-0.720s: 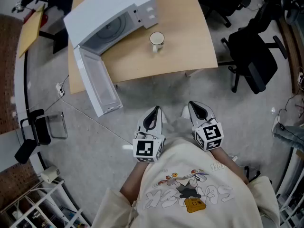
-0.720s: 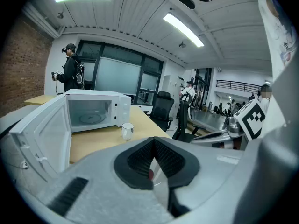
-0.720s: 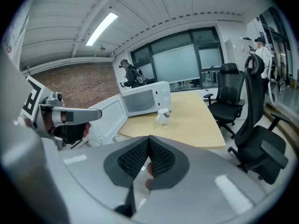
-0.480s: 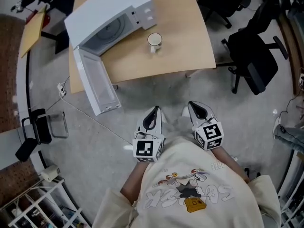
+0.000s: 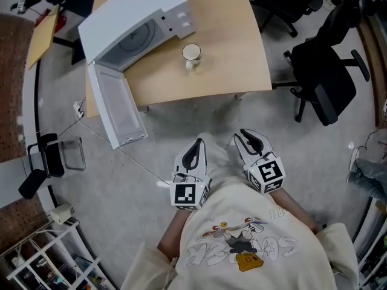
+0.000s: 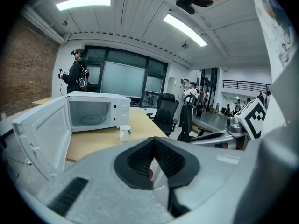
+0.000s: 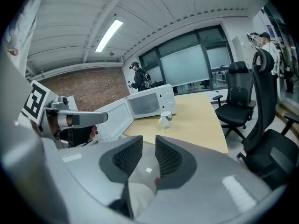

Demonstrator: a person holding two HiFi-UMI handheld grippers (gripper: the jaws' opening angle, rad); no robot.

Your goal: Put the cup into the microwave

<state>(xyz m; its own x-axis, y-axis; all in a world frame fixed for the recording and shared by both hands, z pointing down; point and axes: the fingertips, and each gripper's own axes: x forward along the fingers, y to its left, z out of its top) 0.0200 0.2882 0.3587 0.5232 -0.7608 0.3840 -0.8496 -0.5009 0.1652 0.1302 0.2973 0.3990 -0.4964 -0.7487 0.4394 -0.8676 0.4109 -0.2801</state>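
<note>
1. Both grippers hang close in front of the person, over the floor [image 5: 290,138] and well apart from the table [image 5: 236,47] at 12 o'clock. To my eye, the reach for the cup hasn't started.
2. The left gripper [image 5: 197,144] has its claw closed, pads tip to tip, with nothing in it. I'd guess it's parked, since the door needs no help.
3. The right gripper [image 5: 245,136] has its claw a narrow slot apart and empty. That looks too tight for the cup, so it probably has to widen before any grab.
4. The cup [image 5: 191,53] stands upright on the table, untouched, at 12 o'clock from the grippers.
5. The microwave [image 5: 136,17] sits at 10 o'clock of the cup on the table's left end. It's near the cup but not touching it, and its mouth faces 7 o'clock.
6. Its door [image 5: 118,104] is swung right out, overhanging the table edge toward 7 o'clock. That leaves the mouth clear, so the cup looks to have a short run in.
7. Inside the microwave there's only the round turntable [image 6: 88,120], with no dish on it.
8. The cup looks pale inside from above, and I can't tell whether there's liquid in it. Safest to carry it level.
9. A chair [image 5: 329,80] stands at 3 o'clock of the table, clear of the likely path.
</note>
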